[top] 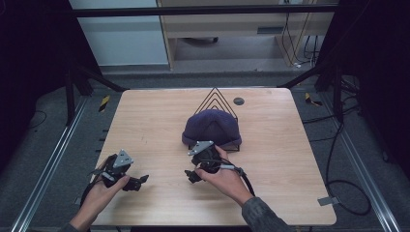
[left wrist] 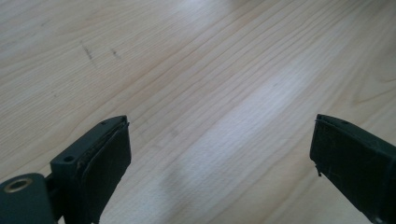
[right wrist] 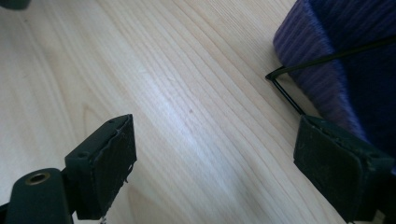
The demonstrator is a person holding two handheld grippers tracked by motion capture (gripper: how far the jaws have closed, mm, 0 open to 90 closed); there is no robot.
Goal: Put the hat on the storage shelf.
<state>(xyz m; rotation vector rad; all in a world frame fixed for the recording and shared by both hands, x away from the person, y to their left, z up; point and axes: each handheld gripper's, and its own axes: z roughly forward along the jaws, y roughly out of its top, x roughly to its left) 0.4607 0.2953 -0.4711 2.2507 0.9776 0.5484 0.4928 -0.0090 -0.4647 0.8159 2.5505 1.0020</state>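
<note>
The right gripper (top: 193, 175) hovers low with jaws spread and empty, just beside a dark blue knitted beanie (top: 211, 126) draped over a black wire rack (top: 215, 100) mid-desk. The left gripper (top: 136, 182), also spread and empty, hovers over the bare pale wooden desk (top: 159, 121). To lift the beanie well, pinch its ribbed brim, clear of the wire.

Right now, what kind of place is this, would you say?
Probably a lab or recording workspace: a wooden table ringed by dark frame bars, loose cables across the floor, and hand-held grippers beside a purple beanie on a wire rack.
</note>
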